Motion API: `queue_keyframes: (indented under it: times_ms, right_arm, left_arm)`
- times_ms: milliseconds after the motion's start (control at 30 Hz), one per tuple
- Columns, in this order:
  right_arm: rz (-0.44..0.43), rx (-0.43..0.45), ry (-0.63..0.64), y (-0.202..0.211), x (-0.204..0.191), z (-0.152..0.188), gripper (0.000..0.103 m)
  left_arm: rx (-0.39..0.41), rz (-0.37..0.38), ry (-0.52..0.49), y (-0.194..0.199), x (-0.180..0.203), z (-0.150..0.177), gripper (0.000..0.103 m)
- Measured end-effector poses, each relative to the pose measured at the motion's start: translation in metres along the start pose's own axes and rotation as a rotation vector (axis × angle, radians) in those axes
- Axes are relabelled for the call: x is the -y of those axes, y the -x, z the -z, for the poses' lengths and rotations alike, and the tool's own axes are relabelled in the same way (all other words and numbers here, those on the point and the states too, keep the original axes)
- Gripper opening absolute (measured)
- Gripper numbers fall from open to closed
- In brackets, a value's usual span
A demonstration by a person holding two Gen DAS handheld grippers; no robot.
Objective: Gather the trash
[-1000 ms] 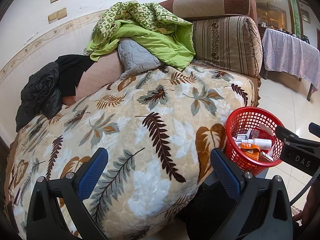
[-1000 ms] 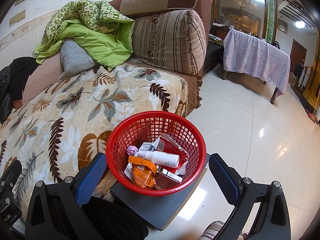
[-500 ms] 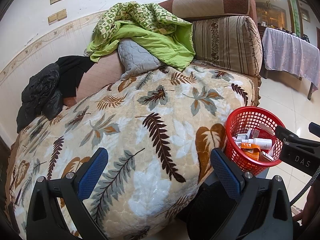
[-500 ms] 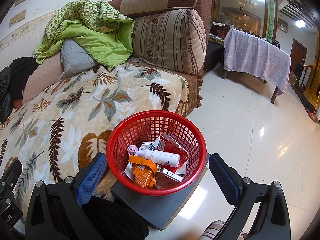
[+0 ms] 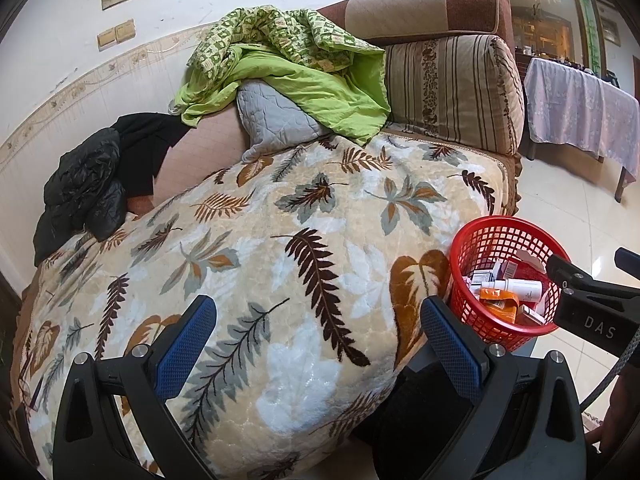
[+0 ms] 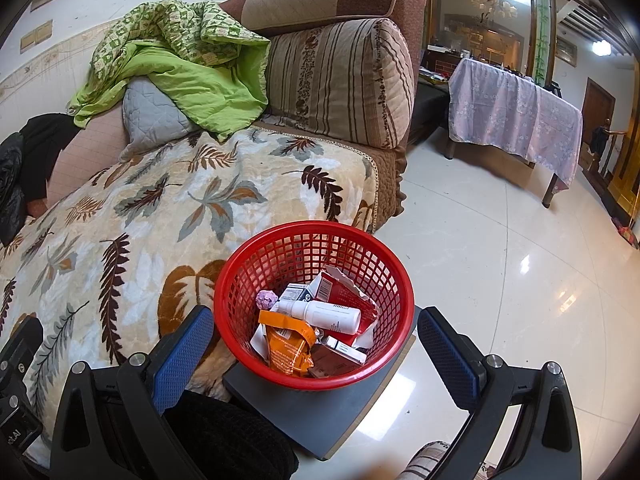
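Note:
A red mesh basket (image 6: 384,374) stands on a dark grey stool (image 6: 308,416) beside the sofa; it also shows in the left wrist view (image 5: 476,240). It holds trash: a white bottle (image 6: 324,314), an orange wrapper (image 6: 286,346), a red carton (image 6: 344,292), small boxes and a purple ball (image 6: 266,300). My right gripper (image 6: 316,340) is open and empty, just in front of the basket. My left gripper (image 5: 318,336) is open and empty over the leaf-patterned blanket (image 5: 256,248).
A green quilt (image 5: 288,64), grey cushion (image 5: 276,120) and black jacket (image 5: 84,184) lie at the sofa back. A striped armrest cushion (image 6: 340,80) stands at the right end. A cloth-covered table (image 6: 516,104) stands across the glossy tiled floor (image 6: 500,260).
Both views have shifted very slightly; the grippers stay open and the basket has not moved.

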State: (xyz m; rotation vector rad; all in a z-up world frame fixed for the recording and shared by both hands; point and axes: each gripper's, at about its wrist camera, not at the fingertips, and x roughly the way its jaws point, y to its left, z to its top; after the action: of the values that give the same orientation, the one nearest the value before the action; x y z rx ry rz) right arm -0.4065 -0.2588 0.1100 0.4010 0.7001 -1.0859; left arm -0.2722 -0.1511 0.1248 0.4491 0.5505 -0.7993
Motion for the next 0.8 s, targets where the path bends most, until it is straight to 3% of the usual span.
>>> queue_keyframes:
  times_ms: [800]
  right_arm:
    - [-0.022, 0.022, 0.048, 0.002, -0.012, -0.009, 0.103]
  left_arm:
    - [-0.023, 0.027, 0.037, -0.003, -0.006, -0.001, 0.101]
